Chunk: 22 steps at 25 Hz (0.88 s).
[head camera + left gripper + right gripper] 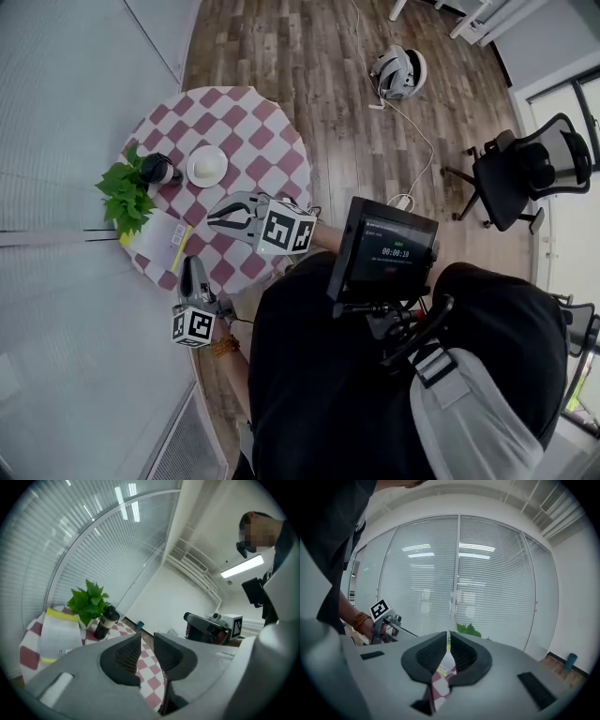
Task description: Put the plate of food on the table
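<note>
A white plate of pale food [206, 166] sits on the round table with a red-and-white checked cloth [267, 131], near its left side. My right gripper [212, 218] hovers over the table's near edge, just short of the plate, jaws shut and empty [448, 641]. Off the table's near-left edge, my left gripper [187, 267] is held lower, its jaws shut with only a thin slit between them and nothing held [146, 641]. The plate does not show in either gripper view.
A dark cup [159, 169] [105, 620] and a green plant [127, 192] [89, 599] stand left of the plate, beside a white booklet [159, 239] [58, 632]. A glass wall with blinds borders the table. An office chair [525, 173] and a white headset with a cable [398, 73] stand on the wood floor.
</note>
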{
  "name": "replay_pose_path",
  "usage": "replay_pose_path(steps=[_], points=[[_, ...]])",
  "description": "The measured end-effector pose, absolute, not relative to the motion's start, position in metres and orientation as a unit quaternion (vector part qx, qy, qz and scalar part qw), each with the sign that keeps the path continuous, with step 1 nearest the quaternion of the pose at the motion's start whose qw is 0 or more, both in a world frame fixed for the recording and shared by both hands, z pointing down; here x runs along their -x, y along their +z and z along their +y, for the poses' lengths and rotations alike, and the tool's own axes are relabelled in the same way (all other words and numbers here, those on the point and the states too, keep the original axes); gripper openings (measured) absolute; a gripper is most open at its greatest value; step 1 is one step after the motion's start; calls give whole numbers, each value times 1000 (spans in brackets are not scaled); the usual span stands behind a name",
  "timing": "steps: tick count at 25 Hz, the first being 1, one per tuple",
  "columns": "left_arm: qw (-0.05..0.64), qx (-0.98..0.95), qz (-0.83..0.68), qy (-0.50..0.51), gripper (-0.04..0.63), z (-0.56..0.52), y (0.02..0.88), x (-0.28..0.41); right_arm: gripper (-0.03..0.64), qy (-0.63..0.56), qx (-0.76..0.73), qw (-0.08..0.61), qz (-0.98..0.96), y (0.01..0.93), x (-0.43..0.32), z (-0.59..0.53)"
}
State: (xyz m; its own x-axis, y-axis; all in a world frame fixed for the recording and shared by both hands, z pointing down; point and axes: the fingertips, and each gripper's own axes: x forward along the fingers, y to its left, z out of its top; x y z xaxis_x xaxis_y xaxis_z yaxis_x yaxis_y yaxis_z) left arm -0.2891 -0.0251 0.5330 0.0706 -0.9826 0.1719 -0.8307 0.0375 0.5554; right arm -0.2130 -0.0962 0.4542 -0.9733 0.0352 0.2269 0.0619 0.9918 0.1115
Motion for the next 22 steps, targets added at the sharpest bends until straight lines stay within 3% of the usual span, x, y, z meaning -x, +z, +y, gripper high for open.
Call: replay_pose_path(steps=[10, 17, 22], points=[[56, -746, -651, -129, 85, -31, 382, 283, 15, -137, -9, -1, -990, 347, 224, -102], [-60, -753, -651, -76, 83, -24, 327, 265, 15, -173, -12, -65, -983, 284, 216, -85], [-126, -749, -647, -69, 23, -13, 305, 254, 15, -179, 1, -106, -978, 263, 209, -64]])
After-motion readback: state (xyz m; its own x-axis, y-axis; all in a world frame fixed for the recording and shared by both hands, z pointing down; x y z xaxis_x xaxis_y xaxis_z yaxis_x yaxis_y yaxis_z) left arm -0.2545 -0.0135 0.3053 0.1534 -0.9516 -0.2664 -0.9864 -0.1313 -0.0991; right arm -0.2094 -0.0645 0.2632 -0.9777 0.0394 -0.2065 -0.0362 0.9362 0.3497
